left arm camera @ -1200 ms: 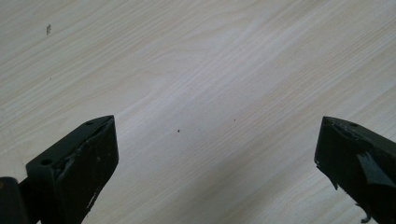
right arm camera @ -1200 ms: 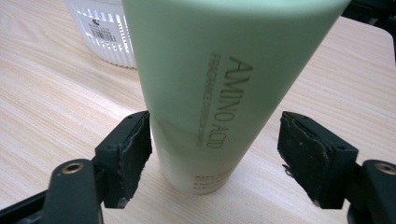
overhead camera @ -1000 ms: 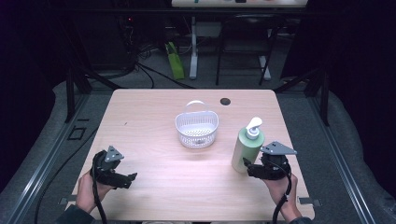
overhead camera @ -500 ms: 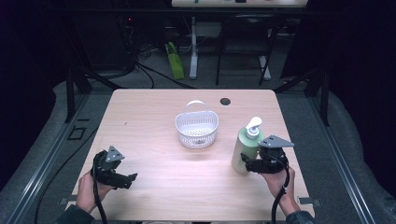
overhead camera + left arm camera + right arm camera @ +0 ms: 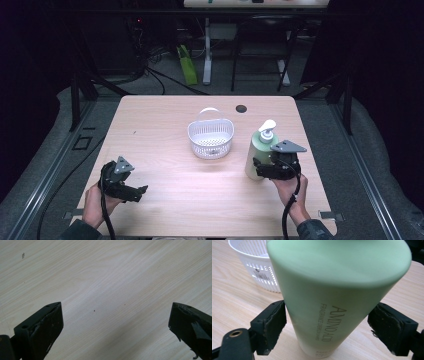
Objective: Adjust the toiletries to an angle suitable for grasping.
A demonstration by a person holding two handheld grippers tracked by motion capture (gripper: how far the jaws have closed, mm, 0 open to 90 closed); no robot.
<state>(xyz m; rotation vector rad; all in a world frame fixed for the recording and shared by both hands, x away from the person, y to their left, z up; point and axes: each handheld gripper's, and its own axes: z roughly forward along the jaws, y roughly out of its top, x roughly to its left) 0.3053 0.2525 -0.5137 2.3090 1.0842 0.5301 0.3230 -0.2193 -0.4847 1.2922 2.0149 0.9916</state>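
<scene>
right gripper (image 5: 259,168) slid in toward the green pump bottle (image 5: 259,151), which now sits between its spread jaws, left pad almost touching.

Table (image 5: 165,125), light wood: one. Pump bottle (image 5: 259,152), pale green with white dispenser head: one, upright. Basket (image 5: 210,137), white perforated plastic with handle: one. Dark round hole (image 5: 241,108) in the tabletop near the far edge: one. Handheld grippers: two, namely left gripper (image 5: 142,190) and right gripper (image 5: 256,166), each with two black jaws. Grey three-cornered plates: two, one atop each gripper. Trailing cables: two.
</scene>
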